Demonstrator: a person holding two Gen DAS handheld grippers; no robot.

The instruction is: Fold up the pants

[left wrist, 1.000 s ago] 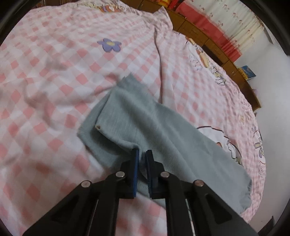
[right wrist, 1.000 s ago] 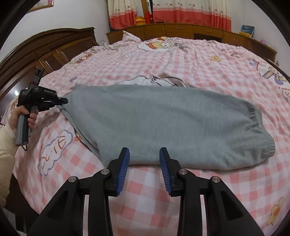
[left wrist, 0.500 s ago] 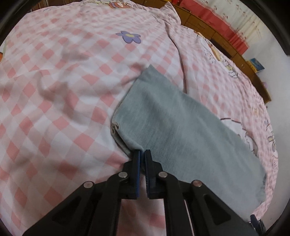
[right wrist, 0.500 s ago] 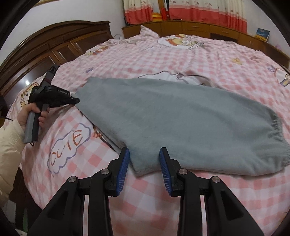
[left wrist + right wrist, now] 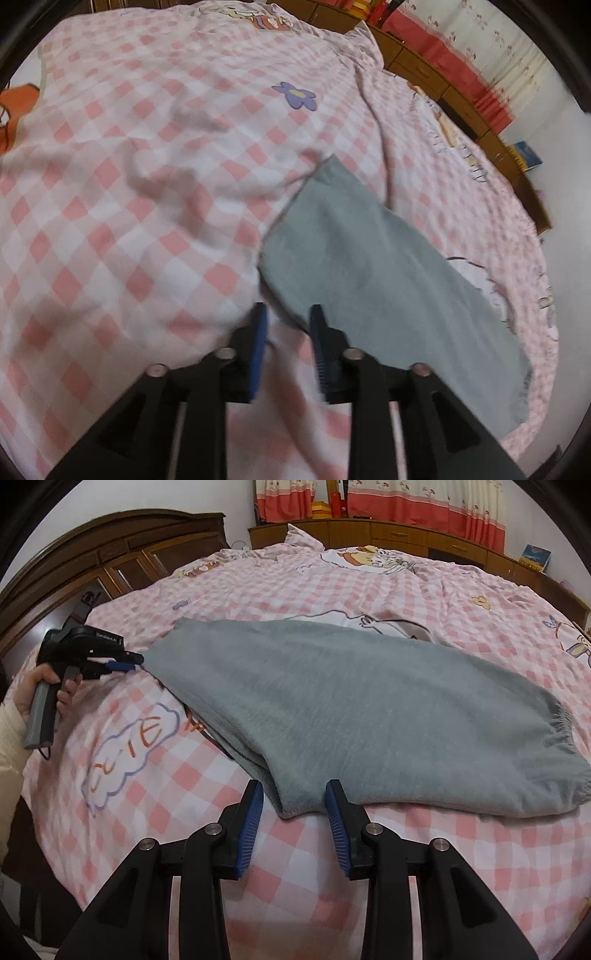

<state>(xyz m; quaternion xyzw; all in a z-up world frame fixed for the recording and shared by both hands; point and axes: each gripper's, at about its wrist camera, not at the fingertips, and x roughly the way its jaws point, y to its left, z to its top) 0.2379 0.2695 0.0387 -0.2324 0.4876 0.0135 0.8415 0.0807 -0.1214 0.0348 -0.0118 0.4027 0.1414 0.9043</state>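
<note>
Left gripper [image 5: 287, 314] just opening, pants [image 5: 332, 716] released — flat

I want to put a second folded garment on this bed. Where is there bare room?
Free: the checked bedspread left of the grey pants, and the far stretch toward the wooden cabinets. Crowded: the near edge, where both grippers flank the pants.
</note>
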